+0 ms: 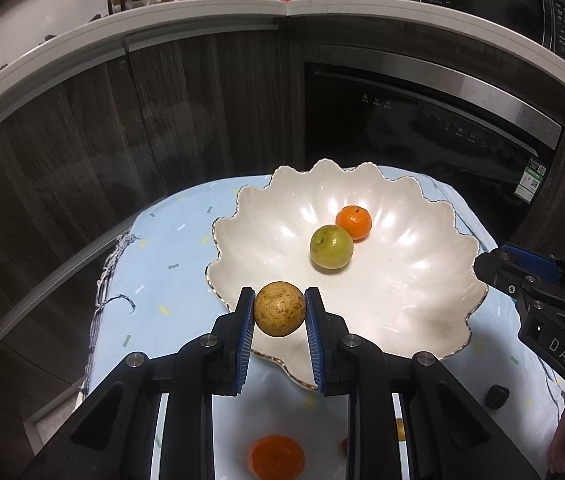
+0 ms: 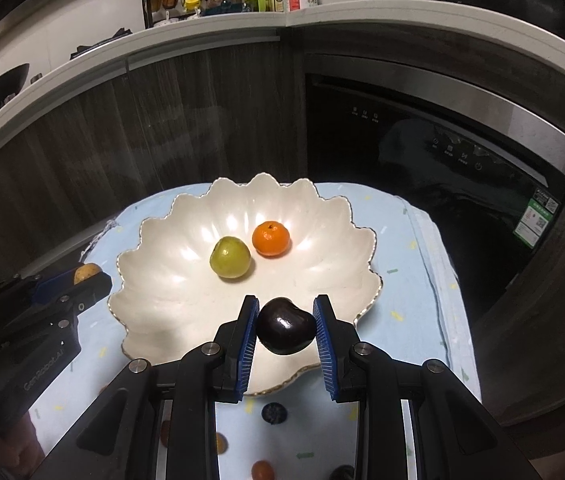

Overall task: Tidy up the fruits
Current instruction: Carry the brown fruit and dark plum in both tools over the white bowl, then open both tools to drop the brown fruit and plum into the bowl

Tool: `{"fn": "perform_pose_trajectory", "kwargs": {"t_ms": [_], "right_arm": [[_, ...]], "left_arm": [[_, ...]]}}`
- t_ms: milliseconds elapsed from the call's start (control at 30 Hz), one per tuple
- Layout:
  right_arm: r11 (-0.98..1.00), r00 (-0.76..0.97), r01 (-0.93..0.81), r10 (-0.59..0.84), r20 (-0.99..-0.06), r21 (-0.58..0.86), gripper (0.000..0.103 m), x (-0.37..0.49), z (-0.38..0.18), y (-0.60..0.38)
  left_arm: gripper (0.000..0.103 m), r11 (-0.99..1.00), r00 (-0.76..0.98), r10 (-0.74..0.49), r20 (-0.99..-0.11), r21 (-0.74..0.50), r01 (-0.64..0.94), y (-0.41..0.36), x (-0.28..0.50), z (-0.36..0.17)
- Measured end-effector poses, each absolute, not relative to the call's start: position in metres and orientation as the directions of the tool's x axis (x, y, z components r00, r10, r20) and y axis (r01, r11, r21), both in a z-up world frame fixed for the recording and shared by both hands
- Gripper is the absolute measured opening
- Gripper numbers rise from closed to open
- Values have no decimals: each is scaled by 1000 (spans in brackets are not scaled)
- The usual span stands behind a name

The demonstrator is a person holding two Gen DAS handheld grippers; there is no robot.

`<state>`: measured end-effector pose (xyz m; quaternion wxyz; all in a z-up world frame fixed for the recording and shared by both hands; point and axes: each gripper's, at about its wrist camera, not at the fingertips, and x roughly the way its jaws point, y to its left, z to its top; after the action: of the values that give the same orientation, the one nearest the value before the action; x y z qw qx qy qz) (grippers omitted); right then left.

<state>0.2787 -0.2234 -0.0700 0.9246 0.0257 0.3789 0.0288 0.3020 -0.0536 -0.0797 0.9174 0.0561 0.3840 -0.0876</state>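
Left gripper (image 1: 279,314): we see its blue pads closed on a speckled brown fruit (image 1: 280,309), held above the near rim of the bowl; in the right wrist view this gripper (image 2: 82,280) shows at the bowl's left edge with the fruit (image 2: 86,273) peeking out.
Right gripper (image 2: 286,326): we see it clamped on a dark purple plum (image 2: 286,326), raised over the bowl's near edge; in the left wrist view it (image 1: 500,270) sits at the bowl's right rim.
Bowl: we see a white scalloped bowl (image 1: 274,216) with a gilt edge on a light blue cloth (image 1: 162,264).
In the bowl: a green fruit (image 1: 331,246) and a mandarin (image 1: 354,222), touching, near the centre.
On the cloth: we see another mandarin (image 1: 276,456) below the left gripper, outside the bowl.
Background: dark wood cabinets (image 1: 186,112) and a built-in appliance (image 1: 422,128).
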Motion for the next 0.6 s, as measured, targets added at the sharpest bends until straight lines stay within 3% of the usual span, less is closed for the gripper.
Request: {"fn": "perform_pose_trajectory", "kwargs": {"t_ms": [600], "right_arm": [[996, 641, -48, 91, -762, 78, 30, 302, -103, -222]], "left_arm": [[26, 973, 643, -128, -755, 30, 229, -58, 321, -105]]}}
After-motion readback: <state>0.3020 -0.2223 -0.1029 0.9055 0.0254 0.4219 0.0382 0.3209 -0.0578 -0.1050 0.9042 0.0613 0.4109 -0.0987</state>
